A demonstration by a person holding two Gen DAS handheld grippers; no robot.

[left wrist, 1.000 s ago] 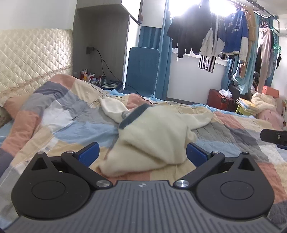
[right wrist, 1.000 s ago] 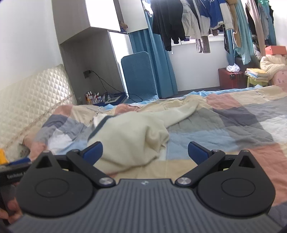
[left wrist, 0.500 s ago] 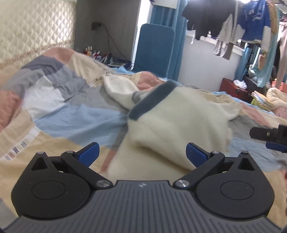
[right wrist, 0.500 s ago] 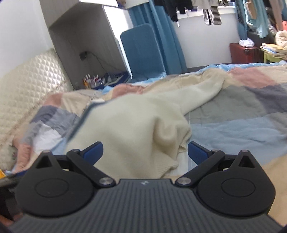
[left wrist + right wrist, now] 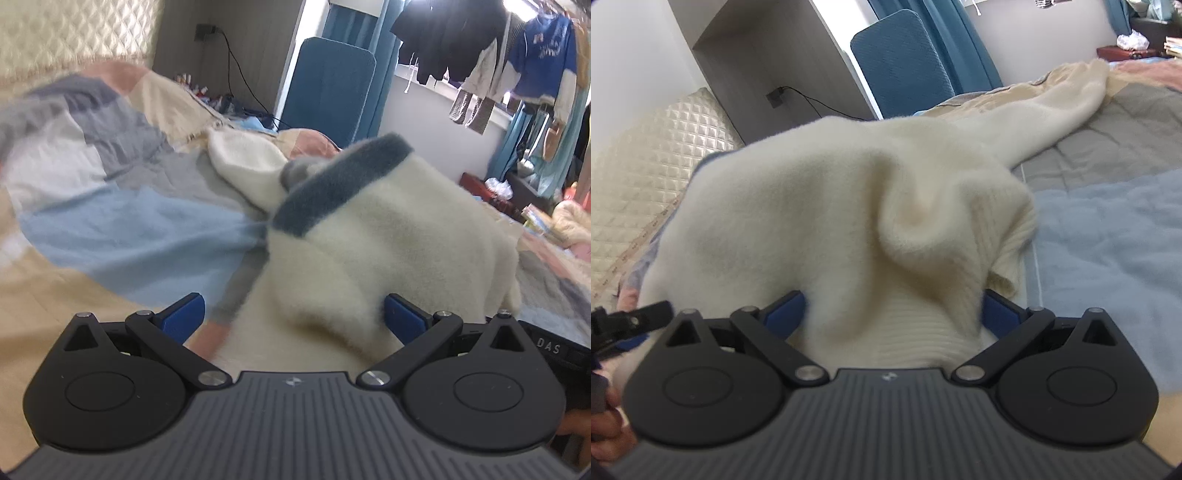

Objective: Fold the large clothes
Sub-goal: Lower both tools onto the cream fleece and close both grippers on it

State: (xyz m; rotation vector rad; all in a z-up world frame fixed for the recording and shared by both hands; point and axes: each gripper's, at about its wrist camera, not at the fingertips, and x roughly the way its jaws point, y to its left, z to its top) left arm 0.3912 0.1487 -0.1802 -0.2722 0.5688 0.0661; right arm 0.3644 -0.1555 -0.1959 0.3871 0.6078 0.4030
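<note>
Sweater [image 5: 388,236], cream and fuzzy with a dark blue-grey band [image 5: 340,184] along one edge, lies bunched on the patchwork quilt [image 5: 122,225] of the bed right in front of you. Your left gripper [image 5: 293,317] has its blue fingers [image 5: 181,315] spread wide, with a fold of the sweater bulging between them, not pinched. Your right gripper [image 5: 892,314] is just as wide apart, and the ribbed hem [image 5: 905,332] sits in the gap between its fingers [image 5: 785,314], again with no grip on it. One sleeve [image 5: 1060,110] trails away across the quilt toward the far side. Beyond the bed stand a blue chair [image 5: 901,62] and hanging clothes [image 5: 480,55].
</note>
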